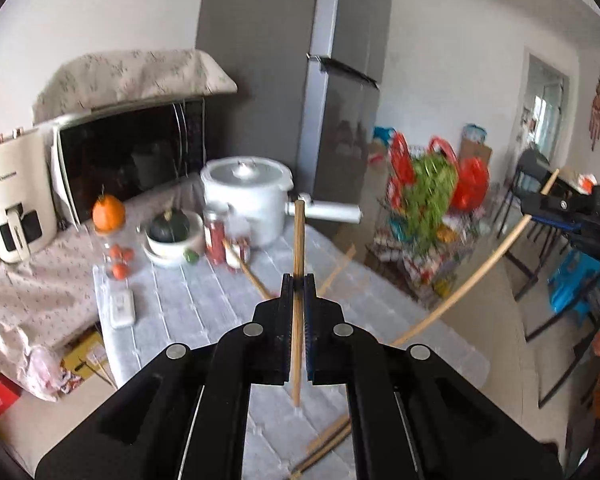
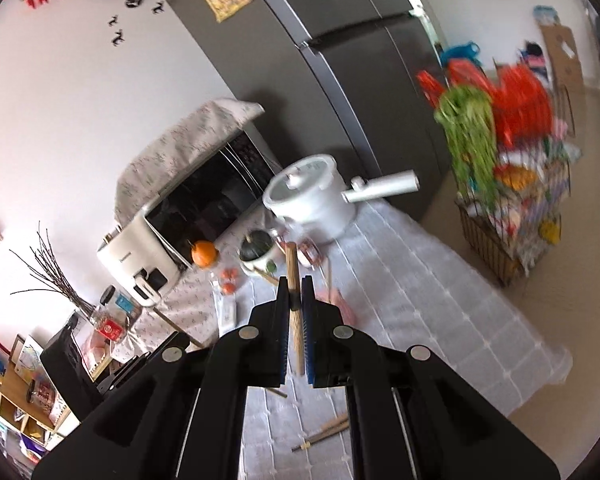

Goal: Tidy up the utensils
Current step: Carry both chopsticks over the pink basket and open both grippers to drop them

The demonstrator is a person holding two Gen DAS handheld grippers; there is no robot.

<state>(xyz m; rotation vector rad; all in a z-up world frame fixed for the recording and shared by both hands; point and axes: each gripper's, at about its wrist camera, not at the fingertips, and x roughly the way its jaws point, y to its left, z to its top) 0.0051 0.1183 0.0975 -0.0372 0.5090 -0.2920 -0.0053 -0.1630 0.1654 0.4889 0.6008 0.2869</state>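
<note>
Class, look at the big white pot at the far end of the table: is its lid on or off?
On. The white pot wears its lid, knob on top, flush with the rim in both wrist views. Whether it is locked cannot be told.

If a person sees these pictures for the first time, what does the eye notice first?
First, the wooden chopstick standing upright in the shut left gripper, and another chopstick clamped in the right gripper. Behind them, the white pot stands at the table's far end.

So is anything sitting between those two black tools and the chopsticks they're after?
No. Each tool is already shut on a wooden chopstick: the left tool grips one chopstick, the right tool another chopstick. More loose chopsticks lie on the table, with nothing visible covering them.
</note>
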